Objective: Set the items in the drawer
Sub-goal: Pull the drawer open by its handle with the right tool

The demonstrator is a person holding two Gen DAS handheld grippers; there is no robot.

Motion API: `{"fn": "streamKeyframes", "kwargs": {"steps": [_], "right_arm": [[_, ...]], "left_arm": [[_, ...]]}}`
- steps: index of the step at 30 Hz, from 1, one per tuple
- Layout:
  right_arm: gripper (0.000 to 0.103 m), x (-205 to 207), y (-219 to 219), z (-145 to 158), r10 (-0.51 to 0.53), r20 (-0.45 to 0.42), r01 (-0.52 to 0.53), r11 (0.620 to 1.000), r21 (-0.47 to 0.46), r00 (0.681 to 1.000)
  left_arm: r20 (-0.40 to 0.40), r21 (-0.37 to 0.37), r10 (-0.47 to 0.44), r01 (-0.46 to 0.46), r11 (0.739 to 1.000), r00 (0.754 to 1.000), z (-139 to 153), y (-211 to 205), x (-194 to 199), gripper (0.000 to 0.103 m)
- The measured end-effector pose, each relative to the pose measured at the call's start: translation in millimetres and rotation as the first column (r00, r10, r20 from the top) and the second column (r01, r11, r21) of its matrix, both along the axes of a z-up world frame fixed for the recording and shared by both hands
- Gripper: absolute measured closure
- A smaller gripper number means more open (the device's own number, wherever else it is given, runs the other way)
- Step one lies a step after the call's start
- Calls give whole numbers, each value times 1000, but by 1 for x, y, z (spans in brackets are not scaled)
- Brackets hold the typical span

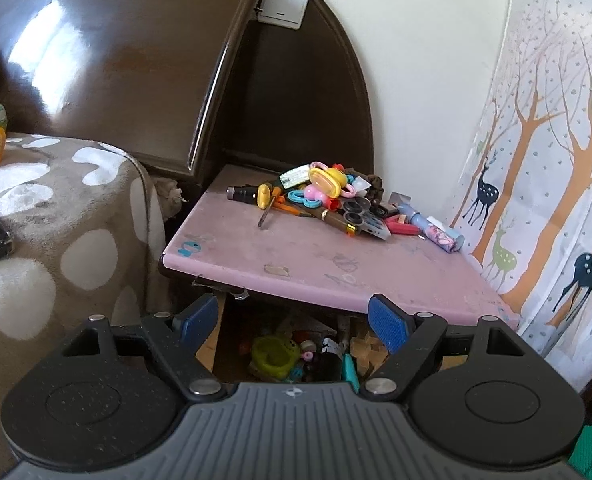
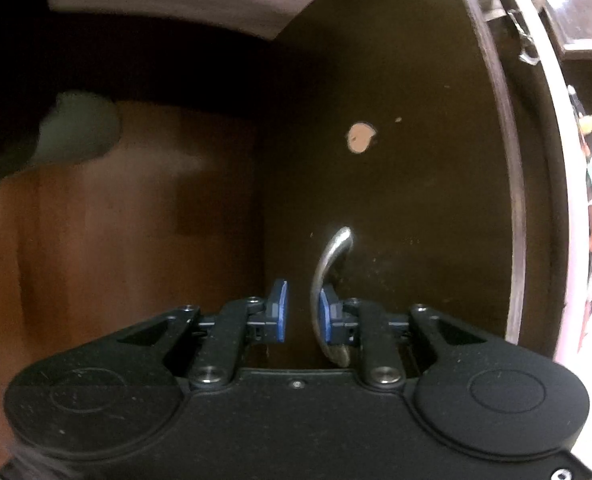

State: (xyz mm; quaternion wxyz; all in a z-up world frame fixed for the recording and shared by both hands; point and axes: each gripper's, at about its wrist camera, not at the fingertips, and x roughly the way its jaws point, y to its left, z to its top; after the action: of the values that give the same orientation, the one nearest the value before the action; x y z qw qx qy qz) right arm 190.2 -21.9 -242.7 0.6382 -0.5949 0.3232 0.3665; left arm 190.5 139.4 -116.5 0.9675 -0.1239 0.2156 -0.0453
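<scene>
Pink top: nightstand top (image 1: pixel 328 256) fills the middle of the left wrist view, bare at its front.
Items: heap of small things (image 1: pixel 328 200) lies at the top's far edge, centre of the frame, with a yellow-handled screwdriver (image 1: pixel 265 204) on its left and a blue tube (image 1: pixel 436 232) on its right.
Drawer: open drawer (image 1: pixel 296 356) shows below the pink top, lower centre, already holding a green toy (image 1: pixel 274 354) and other small bits.
Left gripper: left gripper (image 1: pixel 296 320) hangs over the drawer with its 2 blue pads wide apart and nothing between them.
Drawer front: dark wooden drawer front (image 2: pixel 396 160) fills the centre of the right wrist view; a pale chipped spot (image 2: pixel 361 138) sits above centre.
Handle: curved metal handle (image 2: pixel 330 276) stands low in the centre.
Right gripper: right gripper (image 2: pixel 303 312) has a narrow gap; the handle lies against its right pad (image 2: pixel 325 316), clear of the left pad.
Surroundings: spotted blanket (image 1: pixel 56 220) at left, deer-print curtain (image 1: pixel 544 180) at right.
</scene>
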Motion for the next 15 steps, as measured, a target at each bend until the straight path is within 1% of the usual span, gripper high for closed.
{"fn": "streamKeyframes", "kwargs": {"steps": [2,6,10,13,15], "right_arm": [[83,-4,-1,1,-12,18,11,1000,4,1000],[84,-9,-5,7,-33,6,32,999,17,999],[84,-25,-8,11,-39,-1,39,999,28,999],[84,-32,-11,17,-61,-19,62,997,56,998],[84,-36,-12,18,-74,-4,74,996,58,997]], "left_arm": [[-1,7,-5,5,1000,1000,0,-2,-2,20],[0,10,-5,5,1000,1000,0,-2,-2,20],[4,12,-6,6,1000,1000,1,-3,-1,20],[3,20,-13,13,1000,1000,1,-6,-1,20],[2,25,-17,17,1000,1000,0,-8,-1,20]]}}
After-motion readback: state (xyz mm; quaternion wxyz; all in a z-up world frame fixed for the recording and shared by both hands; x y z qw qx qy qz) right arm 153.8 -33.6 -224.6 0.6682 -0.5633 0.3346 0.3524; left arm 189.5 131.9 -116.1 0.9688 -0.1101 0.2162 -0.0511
